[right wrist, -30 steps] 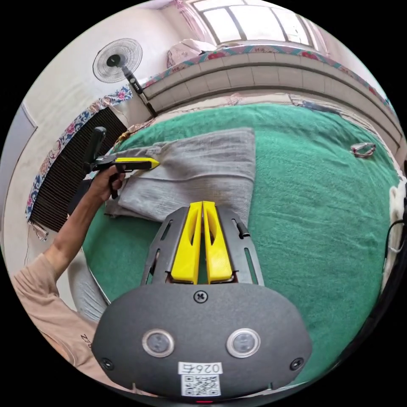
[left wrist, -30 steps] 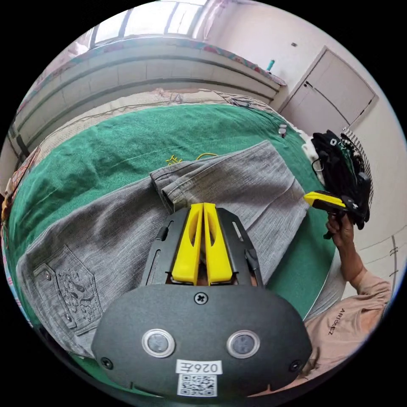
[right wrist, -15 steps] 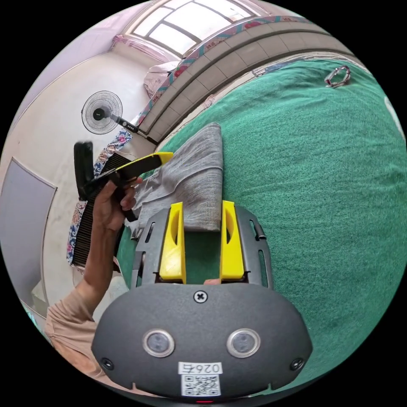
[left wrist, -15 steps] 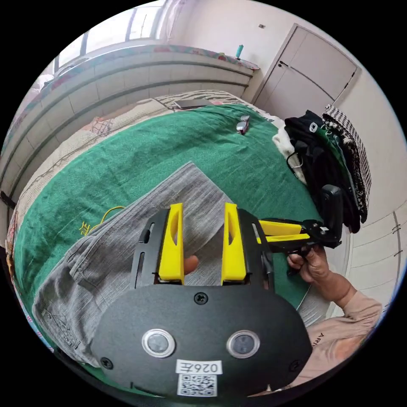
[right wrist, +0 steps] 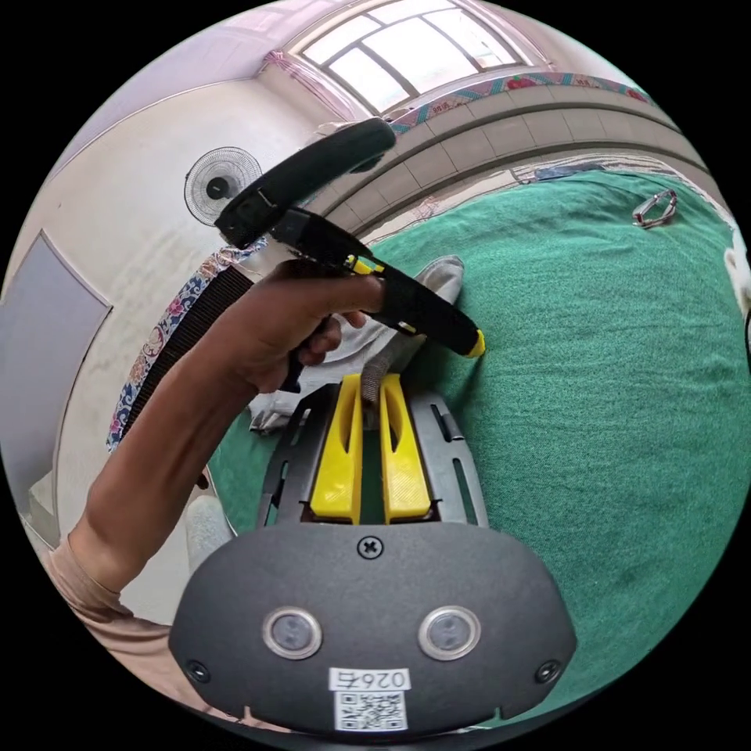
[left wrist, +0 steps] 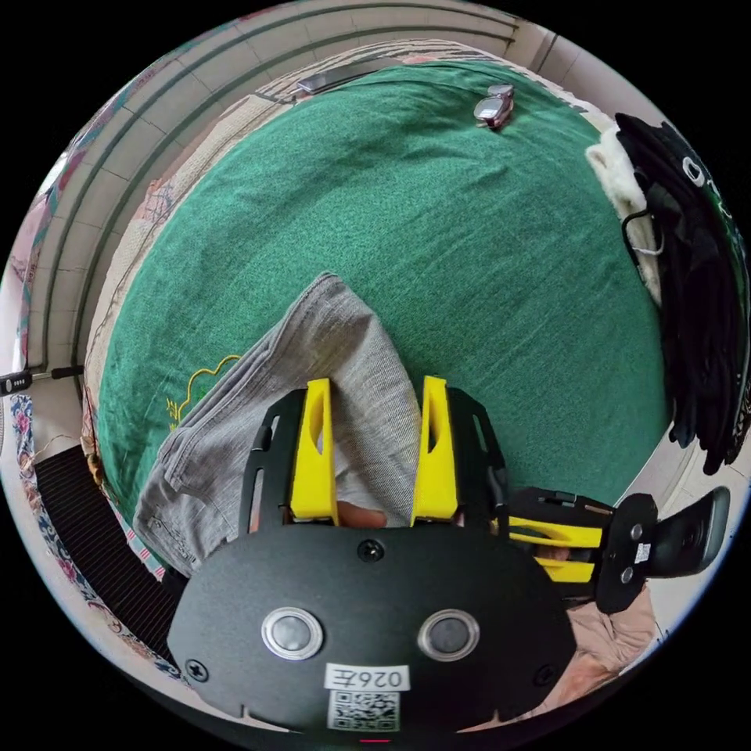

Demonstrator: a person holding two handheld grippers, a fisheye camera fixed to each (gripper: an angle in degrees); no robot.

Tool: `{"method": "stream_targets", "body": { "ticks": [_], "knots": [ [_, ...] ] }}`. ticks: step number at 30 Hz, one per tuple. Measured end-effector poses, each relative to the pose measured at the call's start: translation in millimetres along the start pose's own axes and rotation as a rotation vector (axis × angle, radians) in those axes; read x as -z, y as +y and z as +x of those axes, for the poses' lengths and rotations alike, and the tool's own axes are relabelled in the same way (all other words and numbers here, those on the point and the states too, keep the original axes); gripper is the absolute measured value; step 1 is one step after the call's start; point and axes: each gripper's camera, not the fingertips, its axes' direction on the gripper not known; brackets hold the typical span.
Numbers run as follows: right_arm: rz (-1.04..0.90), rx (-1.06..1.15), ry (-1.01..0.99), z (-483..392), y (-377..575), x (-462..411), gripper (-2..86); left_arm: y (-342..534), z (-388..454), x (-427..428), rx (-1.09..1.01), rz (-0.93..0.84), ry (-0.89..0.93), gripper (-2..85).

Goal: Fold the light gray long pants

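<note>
1. Here, a green blanket point(left wrist: 438, 235) covers the bed, with a dark clothes pile point(left wrist: 696, 313) at its edge.
2. The light gray long pants point(left wrist: 313, 368) lie folded on the blanket near the bed's edge.
3. The left gripper point(left wrist: 375, 391) straddles the pants' end, jaws spread apart.
4. The right gripper point(right wrist: 371, 387) has its jaws nearly together, pinching the pants' corner.
5. A carabiner point(right wrist: 655, 208) lies well apart.

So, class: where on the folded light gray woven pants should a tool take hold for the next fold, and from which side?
Grip the near hem end of the light gray woven pants, approaching from the person's side. That narrow edge lies flat on the green blanket between the left tool's open jaws.
</note>
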Motion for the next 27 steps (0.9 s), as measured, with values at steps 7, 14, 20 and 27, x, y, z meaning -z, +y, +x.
{"method": "stream_targets", "body": {
  "ticks": [7,14,20,27],
  "knots": [
    [-0.006,0.031,-0.168,2,15,64,-0.8,19,25,52,-0.087,0.026,0.127,4.2],
    [0.183,0.217,-0.033,-48,57,190,-0.9,78,63,158,-0.287,0.333,0.436,2.5],
    [0.259,0.386,0.105,-130,90,241,-1.0,148,38,205,-0.435,0.448,0.553,2.0],
    [0.148,0.556,0.205,-232,66,154,-0.4,228,-118,191,-0.335,0.521,0.587,1.7]
  ]
}}
